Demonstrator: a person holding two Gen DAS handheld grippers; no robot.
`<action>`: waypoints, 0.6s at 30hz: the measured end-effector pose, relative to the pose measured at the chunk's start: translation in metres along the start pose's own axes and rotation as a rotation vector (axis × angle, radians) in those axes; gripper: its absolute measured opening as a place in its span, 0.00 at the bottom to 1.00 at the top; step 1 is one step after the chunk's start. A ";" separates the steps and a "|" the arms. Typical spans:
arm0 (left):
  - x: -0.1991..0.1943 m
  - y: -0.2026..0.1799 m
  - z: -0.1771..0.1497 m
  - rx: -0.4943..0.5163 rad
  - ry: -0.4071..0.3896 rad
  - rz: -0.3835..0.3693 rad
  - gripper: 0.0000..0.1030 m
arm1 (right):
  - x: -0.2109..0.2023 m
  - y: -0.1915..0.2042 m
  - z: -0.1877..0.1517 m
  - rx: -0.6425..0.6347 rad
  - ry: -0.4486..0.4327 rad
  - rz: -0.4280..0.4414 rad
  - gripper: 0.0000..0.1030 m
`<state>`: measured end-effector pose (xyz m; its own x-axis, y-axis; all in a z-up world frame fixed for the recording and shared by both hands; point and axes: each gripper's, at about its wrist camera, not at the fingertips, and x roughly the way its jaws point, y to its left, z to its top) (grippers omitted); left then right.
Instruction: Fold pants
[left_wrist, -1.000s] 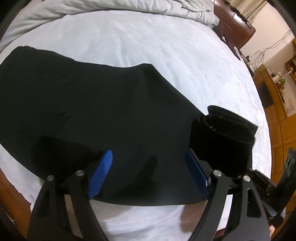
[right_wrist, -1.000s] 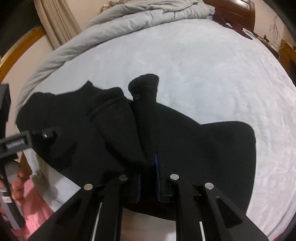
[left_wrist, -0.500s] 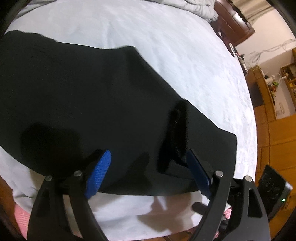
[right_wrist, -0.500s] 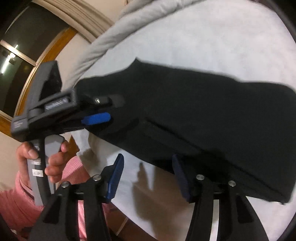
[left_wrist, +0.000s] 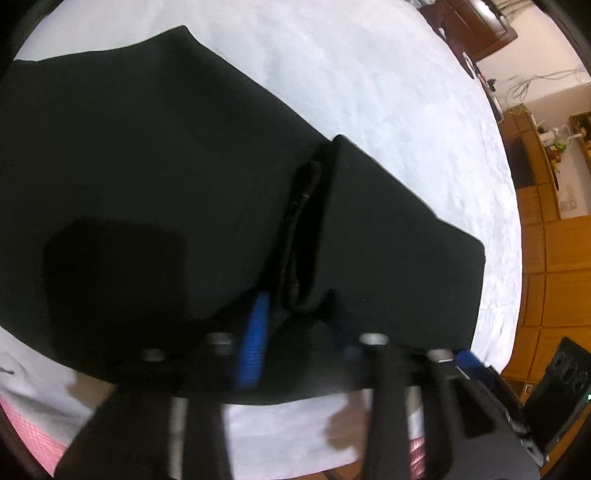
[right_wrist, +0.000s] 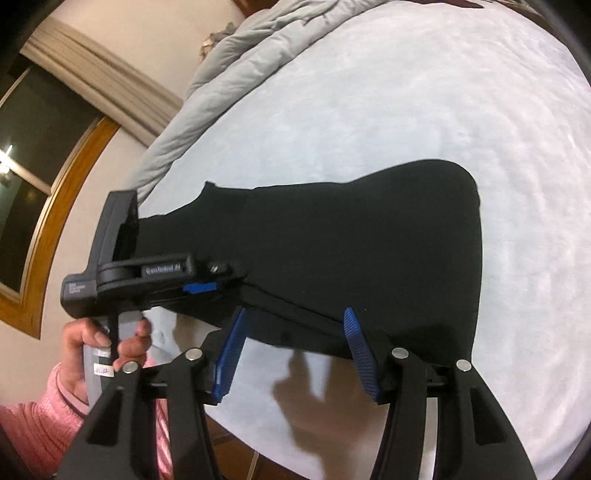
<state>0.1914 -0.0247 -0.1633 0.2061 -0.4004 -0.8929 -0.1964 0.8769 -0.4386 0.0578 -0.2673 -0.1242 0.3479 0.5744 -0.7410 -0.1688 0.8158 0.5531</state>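
Observation:
Black pants (left_wrist: 147, 166) lie spread on a white bed, with a raised fold ridge (left_wrist: 306, 229) running toward me. My left gripper (left_wrist: 295, 332) has its blue pads closed on the near end of that ridge; the view is blurred. In the right wrist view the pants (right_wrist: 351, 240) lie flat, and the left gripper (right_wrist: 207, 286) is seen pinching their near-left edge. My right gripper (right_wrist: 291, 350) is open and empty, its blue pads either side of the pants' near edge.
A grey duvet (right_wrist: 251, 66) is bunched at the far side of the bed (right_wrist: 443, 92). A window with a wooden frame (right_wrist: 48, 221) is at left. Wooden furniture (left_wrist: 554, 240) and floor lie to the right of the bed.
My left gripper has closed from open onto the fold of the pants. My right gripper let go of the pants earlier and stays open at the near edge.

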 end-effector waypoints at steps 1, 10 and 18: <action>-0.005 0.002 -0.002 0.001 -0.010 -0.008 0.15 | -0.001 -0.003 0.001 0.007 -0.007 -0.006 0.54; -0.021 0.038 -0.008 0.024 -0.051 0.038 0.14 | -0.004 -0.019 0.024 0.061 -0.066 -0.055 0.50; -0.021 0.044 -0.010 0.046 -0.072 0.041 0.21 | 0.050 -0.051 0.051 0.179 0.015 -0.105 0.43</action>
<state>0.1685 0.0197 -0.1647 0.2672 -0.3452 -0.8997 -0.1622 0.9042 -0.3951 0.1305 -0.2836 -0.1704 0.3409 0.4892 -0.8027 0.0349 0.8467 0.5309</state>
